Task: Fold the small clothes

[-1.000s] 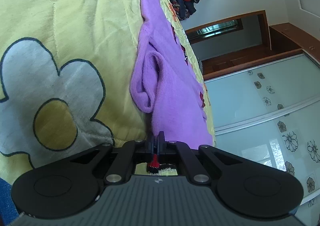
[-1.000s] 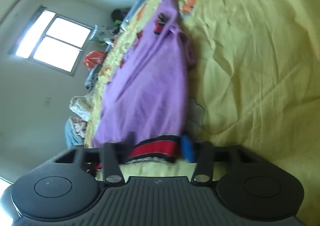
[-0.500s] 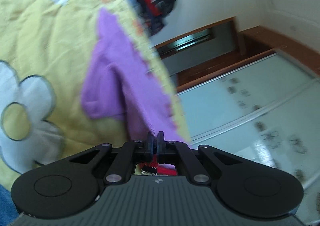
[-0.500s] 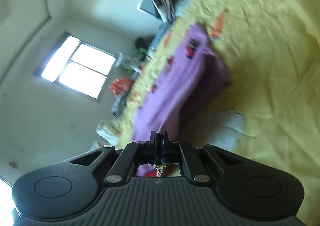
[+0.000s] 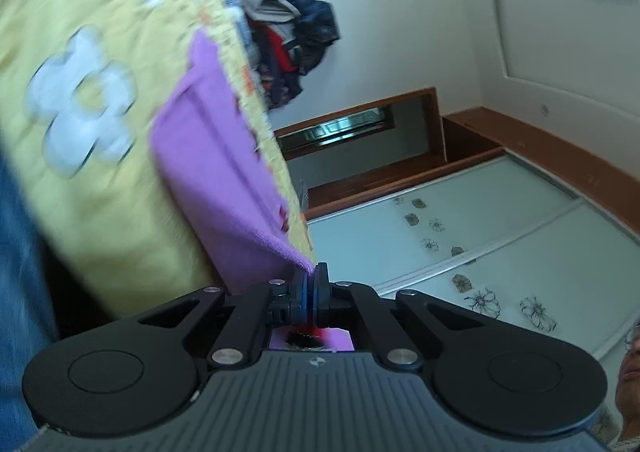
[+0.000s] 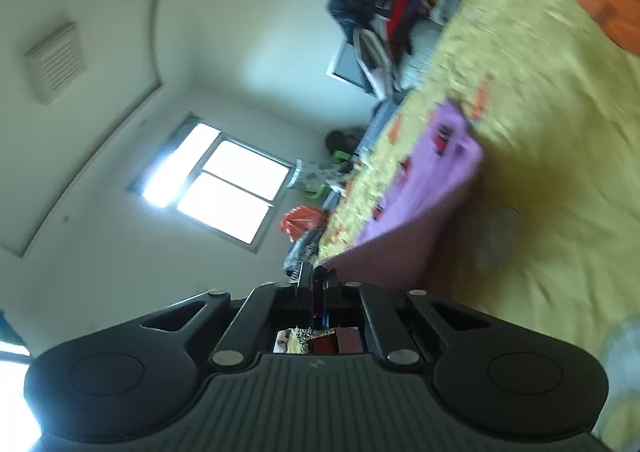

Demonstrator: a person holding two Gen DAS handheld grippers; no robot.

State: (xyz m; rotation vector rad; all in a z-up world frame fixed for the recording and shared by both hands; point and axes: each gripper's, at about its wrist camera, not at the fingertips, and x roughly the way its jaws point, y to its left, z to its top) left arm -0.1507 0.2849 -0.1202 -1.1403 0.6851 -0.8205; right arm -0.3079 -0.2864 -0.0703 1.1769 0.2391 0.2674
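Two grippers are clamped on one purple garment point(image 5: 216, 180). At lower centre of the left wrist view, the left gripper point(image 5: 310, 282) has its jaws pressed together on a corner of the soft purple knit, with a red and black trim showing just behind the fingers. At lower centre of the right wrist view, the right gripper point(image 6: 316, 280) is likewise pinched tight on another edge of the purple garment point(image 6: 432, 180), a red band visible between its fingers.

From both grips the cloth stretches away, lifted at the near end and lying at the far end on a yellow quilted bedspread point(image 5: 100, 212) printed with a white flower point(image 5: 80, 100); orange motifs mark the bedspread point(image 6: 540, 112) in the right view.

Beyond the bed edge, a heap of dark and red clothes point(image 5: 288, 48) sits at upper centre. Frosted sliding wardrobe doors point(image 5: 480, 236) with flower decals fill the right of the left view. A bright window point(image 6: 224, 188) stands mid-left in the right view, a wall vent point(image 6: 56, 60) at upper left.
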